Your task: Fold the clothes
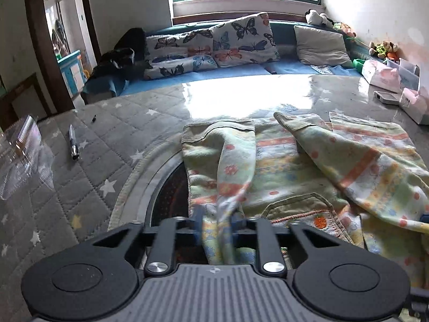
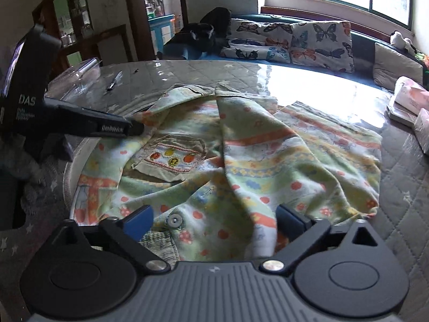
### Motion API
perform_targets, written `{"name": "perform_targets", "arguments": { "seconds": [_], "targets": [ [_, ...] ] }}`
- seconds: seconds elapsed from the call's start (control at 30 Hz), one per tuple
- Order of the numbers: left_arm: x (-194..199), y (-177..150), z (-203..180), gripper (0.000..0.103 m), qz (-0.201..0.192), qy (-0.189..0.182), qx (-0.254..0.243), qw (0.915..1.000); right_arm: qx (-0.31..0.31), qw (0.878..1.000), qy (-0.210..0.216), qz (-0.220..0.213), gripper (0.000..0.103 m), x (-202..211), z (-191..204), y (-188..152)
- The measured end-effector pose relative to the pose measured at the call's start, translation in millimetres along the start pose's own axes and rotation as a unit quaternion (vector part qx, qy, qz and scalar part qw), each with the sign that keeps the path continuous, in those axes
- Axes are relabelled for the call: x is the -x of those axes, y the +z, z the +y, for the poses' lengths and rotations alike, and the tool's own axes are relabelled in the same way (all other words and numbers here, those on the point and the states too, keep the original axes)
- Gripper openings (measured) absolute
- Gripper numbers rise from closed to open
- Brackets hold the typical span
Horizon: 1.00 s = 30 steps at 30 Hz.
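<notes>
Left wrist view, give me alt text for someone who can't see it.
The left gripper is shut on a sleeve of a pastel, flower-patterned child's jacket spread on a grey star-quilted table. A pen lies to the left, and a couch with butterfly cushions sits under a bright window behind.

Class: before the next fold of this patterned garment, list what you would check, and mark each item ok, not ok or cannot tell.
1. Left gripper shut on the garment: ok.
2. Right gripper gripping cloth: not ok, jaws open around it.
3. Both sleeves folded in: ok.
4. Garment lying smooth: not ok, wrinkled.
5. Pen apart from the garment: ok.
6. Hem straight: cannot tell, hidden.
</notes>
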State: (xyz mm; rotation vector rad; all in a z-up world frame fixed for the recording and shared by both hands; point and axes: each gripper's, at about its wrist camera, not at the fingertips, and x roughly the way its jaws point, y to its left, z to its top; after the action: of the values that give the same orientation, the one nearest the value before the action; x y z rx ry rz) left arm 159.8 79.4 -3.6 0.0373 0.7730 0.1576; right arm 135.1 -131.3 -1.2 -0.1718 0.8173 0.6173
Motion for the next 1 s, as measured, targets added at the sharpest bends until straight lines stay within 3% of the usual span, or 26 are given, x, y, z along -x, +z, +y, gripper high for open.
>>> {"name": "perform_targets", "arguments": {
  "seconds": [0.13, 0.4, 0.63, 0.8, 0.87, 1.0],
  "targets": [
    [10.9, -3.2, 13.2, 0.004, -0.007, 0.009, 0.021, 0.9997, 0.004, 1.000, 0.001, 0.001, 0.103, -2.5, 1.0, -2.9],
    [55.0, -35.6, 58.8, 0.004, -0.022, 0.054, 0.095, 0.9938, 0.035, 0.999, -0.018, 0.006, 0.103, -7.6, 12.3, -9.0],
    [71.7, -77.8, 83.7, 0.004, 0.007, 0.076, 0.132, 0.9883, 0.048, 0.999, -0.025, 0.003, 0.103, -9.3, 16.5, -11.7],
    [85.7, -88.4, 90.8, 0.016, 0.004, 0.079, 0.154, 0.9849, 0.052, 0.998, -0.023, 0.003, 0.103, -9.2, 15.5, -12.5],
    [91.1, -89.7, 94.7, 0.032, 0.001, 0.085, 0.162, 0.9832, 0.052, 0.998, -0.024, 0.002, 0.103, -9.1, 15.3, -12.6],
    [100.4, -87.5, 98.2, 0.048, -0.013, 0.104, 0.151, 0.9829, 0.051, 0.998, -0.023, 0.000, 0.103, -9.4, 13.7, -13.1]
  ]
}}
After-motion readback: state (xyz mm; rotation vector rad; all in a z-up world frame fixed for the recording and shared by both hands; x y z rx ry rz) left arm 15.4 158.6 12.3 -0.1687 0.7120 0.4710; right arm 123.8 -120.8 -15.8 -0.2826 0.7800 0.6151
